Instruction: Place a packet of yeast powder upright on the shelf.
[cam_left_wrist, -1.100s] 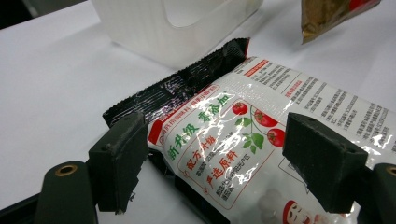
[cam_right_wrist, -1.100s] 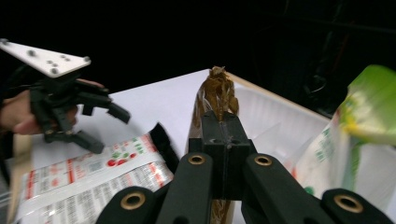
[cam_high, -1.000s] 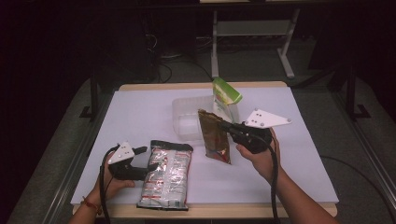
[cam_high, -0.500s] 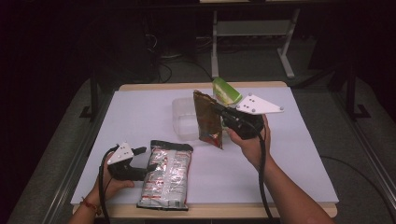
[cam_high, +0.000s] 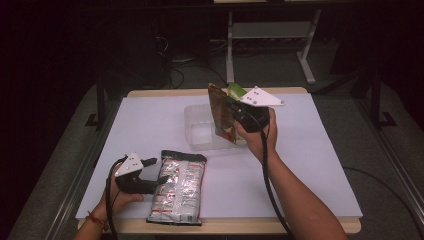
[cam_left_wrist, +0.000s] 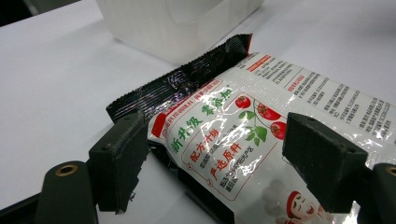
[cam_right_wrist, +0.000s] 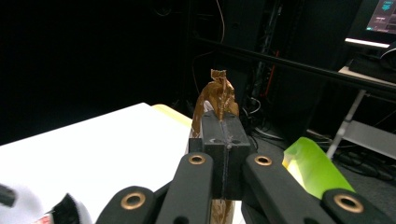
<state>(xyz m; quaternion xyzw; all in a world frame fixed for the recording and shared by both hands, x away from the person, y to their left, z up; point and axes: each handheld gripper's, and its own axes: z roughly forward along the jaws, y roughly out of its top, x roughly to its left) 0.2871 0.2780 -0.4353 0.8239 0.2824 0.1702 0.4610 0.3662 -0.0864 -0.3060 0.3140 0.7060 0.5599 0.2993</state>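
The white desk (cam_high: 310, 165) stands in a dark room. Your right gripper (cam_high: 235, 111) is clamped on a brown packet (cam_high: 222, 117), held above the clear container (cam_high: 197, 131). Your left gripper (cam_high: 159, 172) sits open around the silver noodle pack (cam_high: 177, 187). Gripped by one thin edge, the brown packet could swing, catch the container rim and miss.

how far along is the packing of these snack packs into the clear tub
Nothing visibly lies in the clear tub yet. In hand: the right tongs are shut on the brown packet, held above the tub. Left: the silver noodle pack lies on the table between the open left tongs.
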